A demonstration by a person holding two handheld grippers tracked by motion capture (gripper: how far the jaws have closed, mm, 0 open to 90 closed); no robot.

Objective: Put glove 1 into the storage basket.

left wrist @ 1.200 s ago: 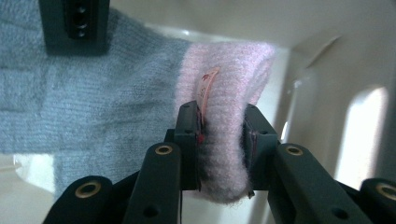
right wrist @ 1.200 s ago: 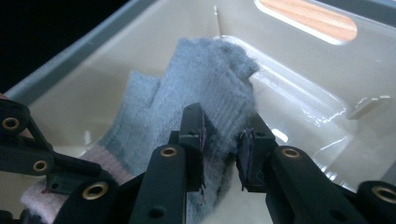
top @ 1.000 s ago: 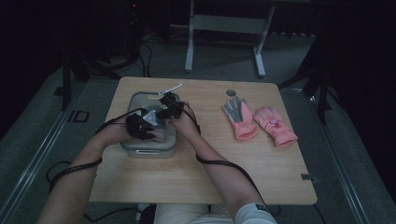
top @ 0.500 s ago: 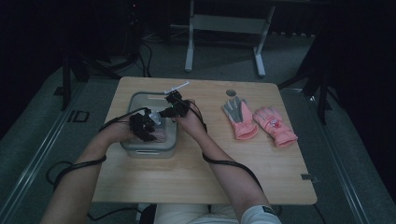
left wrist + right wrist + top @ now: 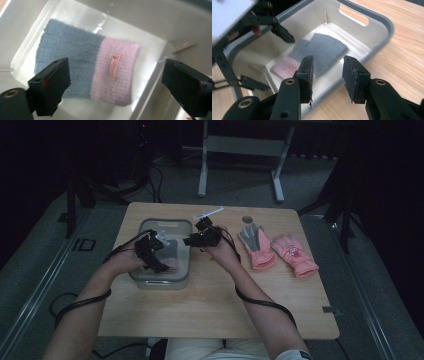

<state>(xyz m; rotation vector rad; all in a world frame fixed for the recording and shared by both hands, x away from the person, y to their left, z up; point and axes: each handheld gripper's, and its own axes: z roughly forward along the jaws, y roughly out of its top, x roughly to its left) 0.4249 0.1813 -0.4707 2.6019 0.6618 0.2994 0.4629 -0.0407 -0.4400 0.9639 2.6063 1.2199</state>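
A knitted grey and pink glove (image 5: pixel 85 67) lies flat on the floor of a clear bin with a grey rim (image 5: pixel 165 222). My left gripper (image 5: pixel 116 66) hangs over it inside the bin. Its jaws have just been opening and now stand wide apart, with the glove below them and untouched. My right gripper (image 5: pixel 189 240) is beside the bin's right rim, above the table. Its jaws (image 5: pixel 328 60) have just been opening a little, and nothing is between them. The right gripper view looks into the bin (image 5: pixel 372 20) at the glove (image 5: pixel 324 47) and a left gripper finger (image 5: pixel 283 33).
On the wooden table (image 5: pixel 215 310), right of the bin, lie a grey and pink glove (image 5: pixel 256 247) and a pink glove (image 5: pixel 294 254). A white strip (image 5: pixel 209 213) and a small grey disc (image 5: pixel 247 219) lie near the far edge.
My right gripper has drawn out from over the bin to the right, beside its rim. The left hand has stayed over the bin.
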